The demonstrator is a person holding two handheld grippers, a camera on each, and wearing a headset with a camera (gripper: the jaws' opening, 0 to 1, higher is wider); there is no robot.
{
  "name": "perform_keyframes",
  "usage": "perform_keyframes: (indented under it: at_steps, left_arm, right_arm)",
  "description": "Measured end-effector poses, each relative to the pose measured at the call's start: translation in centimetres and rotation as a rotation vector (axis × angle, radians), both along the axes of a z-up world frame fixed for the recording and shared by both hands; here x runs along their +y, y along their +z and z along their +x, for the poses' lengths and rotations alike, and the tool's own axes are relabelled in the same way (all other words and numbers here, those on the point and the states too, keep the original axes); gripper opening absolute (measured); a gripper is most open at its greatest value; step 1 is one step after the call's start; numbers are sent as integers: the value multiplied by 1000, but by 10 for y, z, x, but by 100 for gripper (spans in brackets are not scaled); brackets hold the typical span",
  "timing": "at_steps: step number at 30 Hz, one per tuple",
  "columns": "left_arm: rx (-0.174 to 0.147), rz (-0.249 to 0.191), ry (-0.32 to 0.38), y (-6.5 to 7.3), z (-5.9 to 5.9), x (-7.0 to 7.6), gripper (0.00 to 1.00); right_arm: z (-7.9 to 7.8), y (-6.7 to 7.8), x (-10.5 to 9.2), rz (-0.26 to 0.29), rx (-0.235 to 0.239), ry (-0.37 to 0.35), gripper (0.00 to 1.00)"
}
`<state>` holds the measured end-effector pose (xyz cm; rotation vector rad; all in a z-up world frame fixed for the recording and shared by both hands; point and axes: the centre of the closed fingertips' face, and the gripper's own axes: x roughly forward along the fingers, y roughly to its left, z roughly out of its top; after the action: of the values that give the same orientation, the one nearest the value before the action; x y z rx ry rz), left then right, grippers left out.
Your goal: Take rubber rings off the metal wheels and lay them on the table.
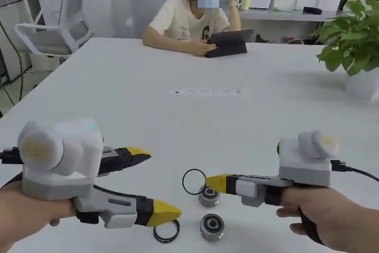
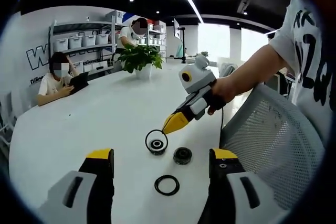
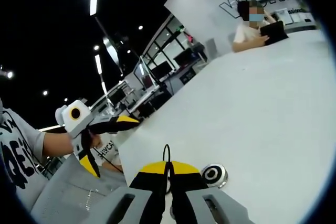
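Note:
My right gripper (image 1: pixel 208 182) is shut on a thin black rubber ring (image 1: pixel 183 181), which hangs upright from its yellow tips just above one metal wheel (image 1: pixel 209 197). A second wheel (image 1: pixel 212 227) stands nearer me. Another black ring (image 1: pixel 156 233) lies flat on the white table (image 1: pixel 177 57), close under the lower jaw of my left gripper (image 1: pixel 159 185). That gripper is open and holds nothing. In the left gripper view, the open left gripper (image 2: pixel 161 155) faces the flat ring (image 2: pixel 156 185), both wheels (image 2: pixel 182 155) and the held ring (image 2: pixel 156 130). The right gripper view has the held ring (image 3: pixel 166 153) edge-on and a wheel (image 3: pixel 214 174).
A person sits at the table's far side with a dark tablet (image 1: pixel 227 42). A potted plant (image 1: pixel 349 34) stands at the right edge. A flat white strip (image 1: pixel 204 92) lies mid-table. An office chair (image 1: pixel 56 22) is at the back left.

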<state>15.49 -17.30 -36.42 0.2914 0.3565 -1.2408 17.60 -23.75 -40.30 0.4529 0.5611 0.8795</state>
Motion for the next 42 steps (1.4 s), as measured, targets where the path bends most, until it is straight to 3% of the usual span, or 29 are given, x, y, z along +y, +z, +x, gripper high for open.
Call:
perform_keyframes:
  at_steps: [16,42]
  left_arm:
    - [-5,5,20,3,-6,24,81]
    - [10,2,42,1,-8,38,83]
  right_arm:
    - [-12,-16,32,-32,68,116,0]
    - [-34,-52,55,-149,178,242,0]
